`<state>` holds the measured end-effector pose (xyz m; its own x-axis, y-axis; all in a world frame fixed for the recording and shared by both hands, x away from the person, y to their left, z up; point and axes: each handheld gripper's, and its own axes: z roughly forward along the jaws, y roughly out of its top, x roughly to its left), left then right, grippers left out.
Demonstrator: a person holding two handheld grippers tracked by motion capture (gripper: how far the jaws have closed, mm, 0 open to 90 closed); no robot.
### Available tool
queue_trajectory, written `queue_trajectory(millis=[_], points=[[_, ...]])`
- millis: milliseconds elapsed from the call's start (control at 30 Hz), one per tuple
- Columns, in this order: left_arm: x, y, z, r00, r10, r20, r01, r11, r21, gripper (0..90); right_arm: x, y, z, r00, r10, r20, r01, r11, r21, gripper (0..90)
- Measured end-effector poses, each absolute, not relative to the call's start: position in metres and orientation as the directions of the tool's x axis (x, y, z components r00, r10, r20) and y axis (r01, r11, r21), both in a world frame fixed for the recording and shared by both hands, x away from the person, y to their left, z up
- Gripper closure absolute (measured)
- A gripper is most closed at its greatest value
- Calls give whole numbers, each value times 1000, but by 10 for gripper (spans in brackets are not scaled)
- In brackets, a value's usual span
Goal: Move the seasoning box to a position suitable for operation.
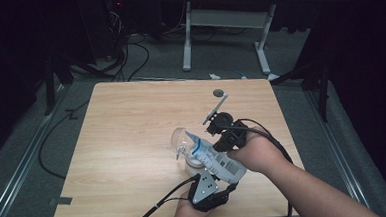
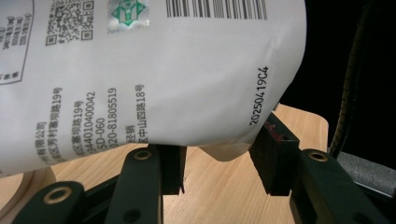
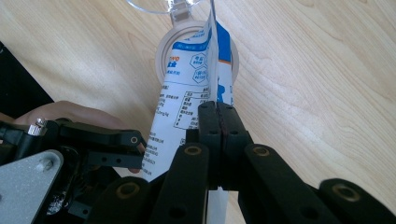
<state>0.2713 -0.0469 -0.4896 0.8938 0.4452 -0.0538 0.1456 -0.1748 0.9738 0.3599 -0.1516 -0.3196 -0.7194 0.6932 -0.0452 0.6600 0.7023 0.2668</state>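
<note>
The white and blue pouch point(image 1: 214, 160) hangs tilted over a round white container point(image 3: 164, 51) on the counter point(image 1: 132, 141), its edge pinched by the right tool point(image 3: 217, 112), its bottom seemingly clamped between the left tool point(image 2: 217, 161) jaws.

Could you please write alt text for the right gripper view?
The right gripper, fingers shut, pinches the seam of a white-and-blue pouch tilted over a round container on a wooden table. The left gripper is at lower left.
</note>
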Motion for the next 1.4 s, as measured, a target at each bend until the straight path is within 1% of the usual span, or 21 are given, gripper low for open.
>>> queue_trajectory(millis=[433, 1400], points=[[273, -35, -501, 888, 456, -56, 159, -191, 969, 586, 357, -154, -320, -719, 694, -40, 661, 701, 268, 900], [278, -29, -516, 879, 472, -69, 189, -212, 959, 587, 353, -158, -326, -714, 700, -30, 671, 696, 255, 900]])
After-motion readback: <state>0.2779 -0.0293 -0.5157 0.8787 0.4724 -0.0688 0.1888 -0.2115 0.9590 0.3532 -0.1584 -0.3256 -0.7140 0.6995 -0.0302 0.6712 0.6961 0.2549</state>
